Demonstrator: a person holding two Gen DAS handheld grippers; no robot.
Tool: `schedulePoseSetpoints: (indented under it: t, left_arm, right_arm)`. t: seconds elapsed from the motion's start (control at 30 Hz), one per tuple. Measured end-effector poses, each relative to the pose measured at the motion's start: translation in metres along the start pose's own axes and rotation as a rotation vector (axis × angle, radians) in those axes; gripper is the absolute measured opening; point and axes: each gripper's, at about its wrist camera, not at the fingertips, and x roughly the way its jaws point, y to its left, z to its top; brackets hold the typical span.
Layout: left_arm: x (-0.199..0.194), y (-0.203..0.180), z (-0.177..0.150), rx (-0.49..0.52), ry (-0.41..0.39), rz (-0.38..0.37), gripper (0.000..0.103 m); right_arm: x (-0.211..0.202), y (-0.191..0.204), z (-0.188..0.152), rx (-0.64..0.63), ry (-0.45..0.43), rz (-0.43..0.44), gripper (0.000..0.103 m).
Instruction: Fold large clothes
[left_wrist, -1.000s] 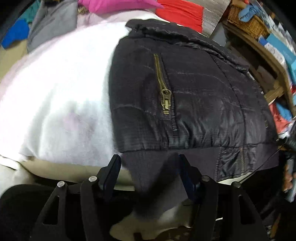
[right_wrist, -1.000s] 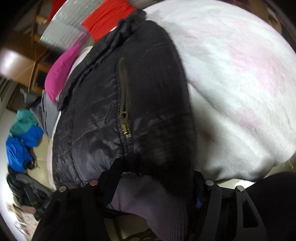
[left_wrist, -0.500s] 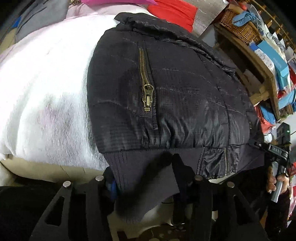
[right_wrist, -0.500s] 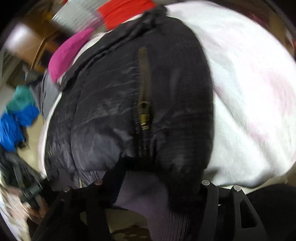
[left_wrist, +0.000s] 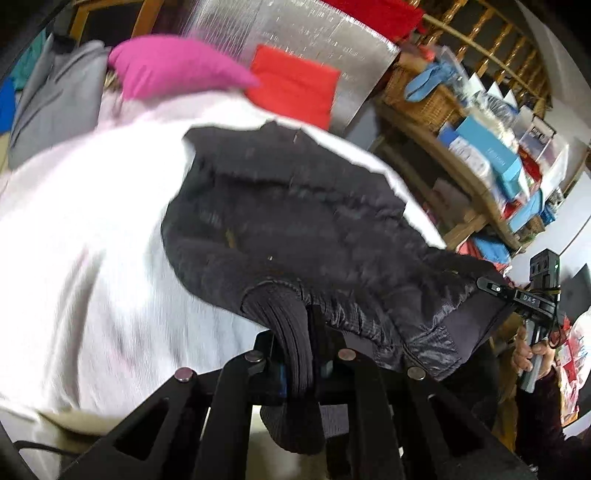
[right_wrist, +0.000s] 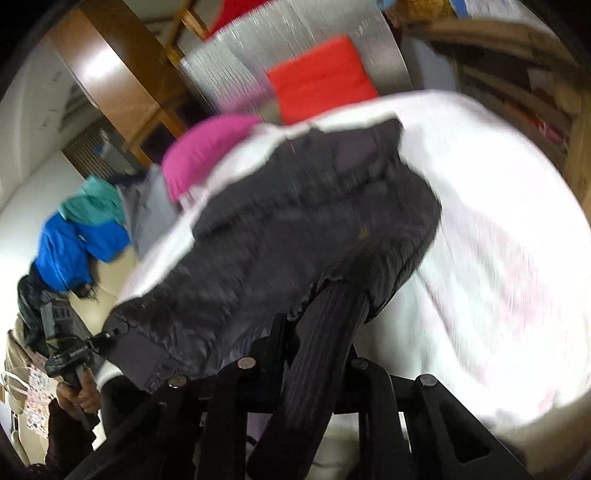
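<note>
White fleece-covered bed (left_wrist: 92, 236) — black jacket (left_wrist: 314, 221), pink pillow (left_wrist: 173, 70) lying on it.

White fleecy bed cover (left_wrist: 92, 258), cluttered wooden shelving (left_wrist: 472, 192), silvery panel (left_wrist: 314, 48), perhaps foil, pale wall (right_wrist: 26, 177)

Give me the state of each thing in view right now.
Black jacket: hem lifted off the white blanket, far part resting on it.
Left hand-held gripper: shut on the ribbed hem.
Right hand-held gripper: shut on the ribbed hem.
Pink cushion: lying beyond the blanket.
</note>
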Motion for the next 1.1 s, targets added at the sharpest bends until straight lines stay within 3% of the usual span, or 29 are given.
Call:
schedulePoseSetpoints:
  t: [0.27, 0.5, 0.8, 1.1]
  left_arm:
    - [-0.014, -0.001, 0.07, -0.018, -0.103, -0.04, 0.01]
    - [0.007, 0.001, 0.126, -0.054, -0.154, -0.041, 0.011]
    - [0.062, 0.02, 0.202, -0.06, -0.129, 0.016, 0.011]
    - [0.149, 0.058, 0.276, -0.113, -0.084, 0.045, 0.011]
  right_arm:
    - [-0.015, -0.012, 0.057, 0.067, -0.186, 0.031, 0.019]
    - [-0.006, -0.02, 0.104, 0.1, -0.263, -0.004, 0.019]
    - [0.051, -0.036, 0.181, 0.091, -0.297, -0.098, 0.017]
    - [0.136, -0.072, 0.271, 0.125, -0.311, -0.161, 0.015]
